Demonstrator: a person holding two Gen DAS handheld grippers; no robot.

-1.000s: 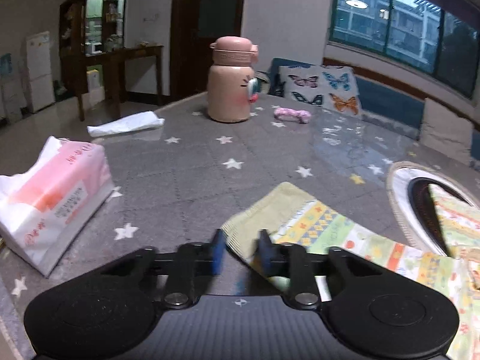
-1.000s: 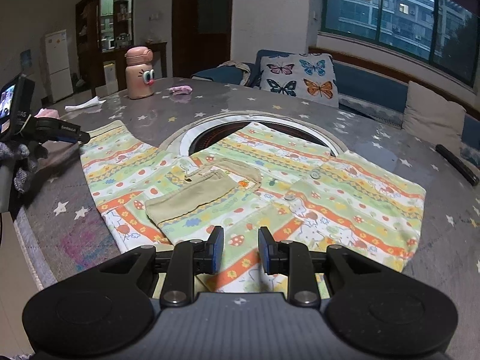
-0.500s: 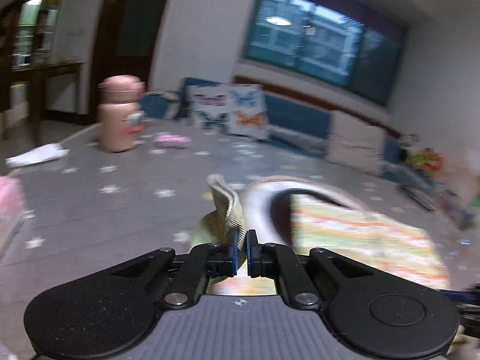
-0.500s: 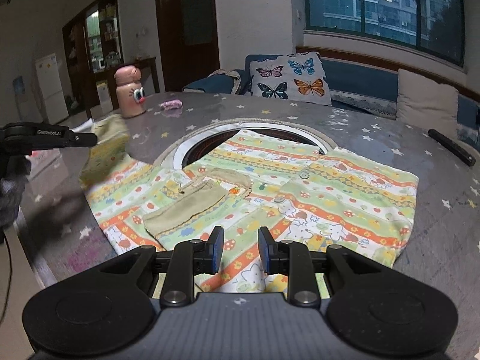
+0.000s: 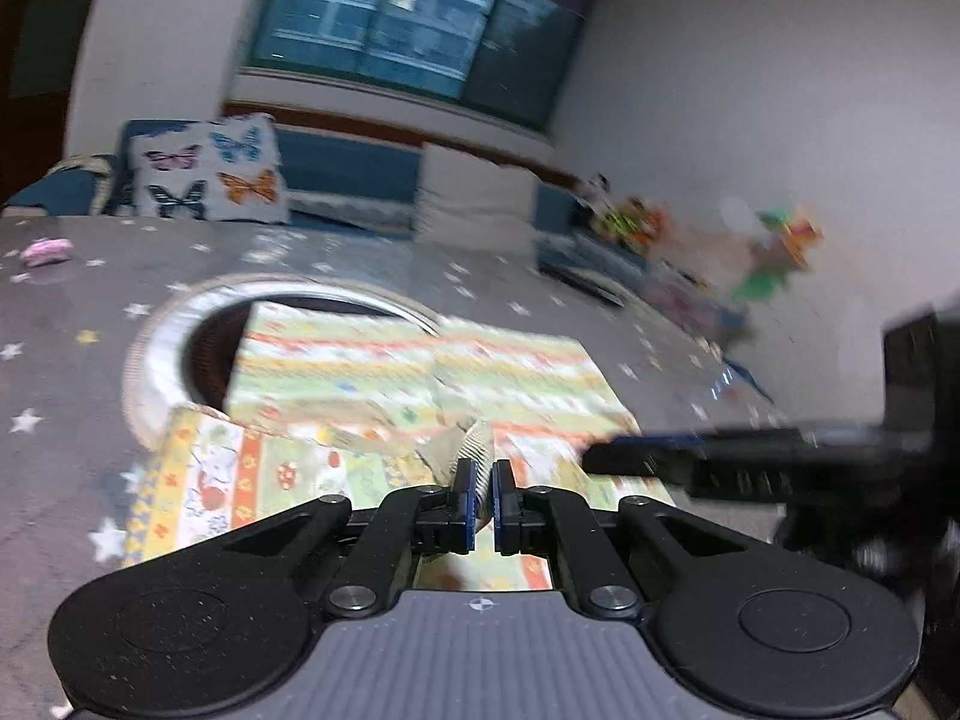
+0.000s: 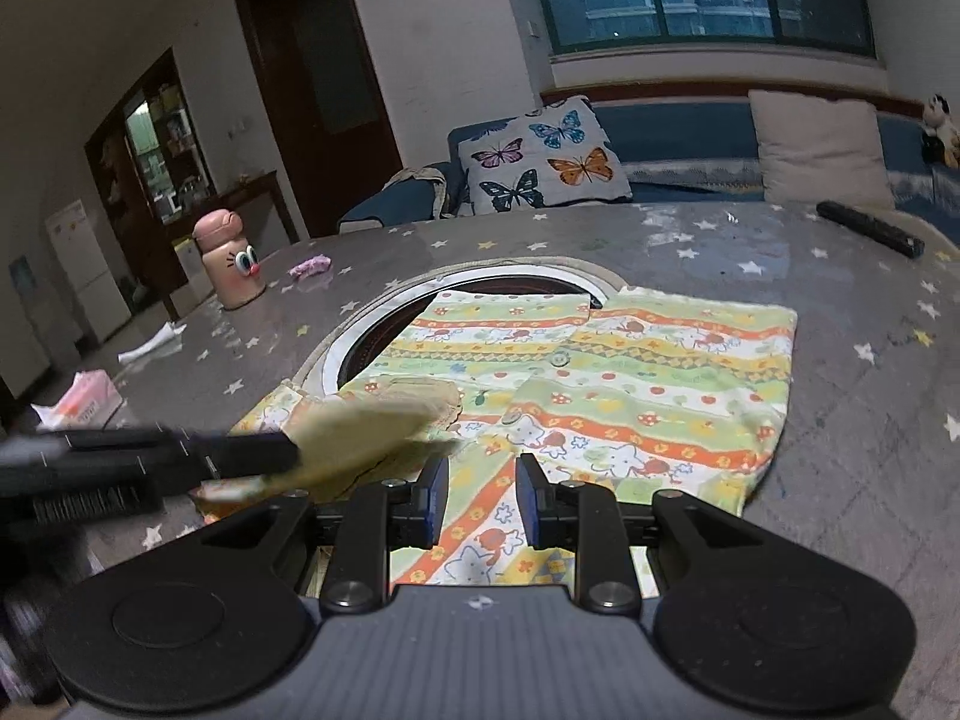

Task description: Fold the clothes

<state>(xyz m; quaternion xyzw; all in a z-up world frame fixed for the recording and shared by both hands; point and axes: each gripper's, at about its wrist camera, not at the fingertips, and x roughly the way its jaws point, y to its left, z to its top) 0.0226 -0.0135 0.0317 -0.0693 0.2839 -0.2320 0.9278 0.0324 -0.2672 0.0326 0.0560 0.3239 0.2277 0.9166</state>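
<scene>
The left gripper (image 5: pixel 479 498), jaws pinching the shirt's (image 6: pixel 630 378) sleeve, has carried it from the table (image 6: pixel 840 450) edge over the body, starting the fold, while the right gripper (image 6: pixel 480 498) hovers, jaws spread.

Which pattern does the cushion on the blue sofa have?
Colourful butterflies on the white square cushion; the right wrist view shows it best.

Patterned green-orange striped shirt (image 6: pixel 630 378) lies flat mid-frame, its left sleeve (image 6: pixel 366 426) lifted and folded over, blurred.
</scene>
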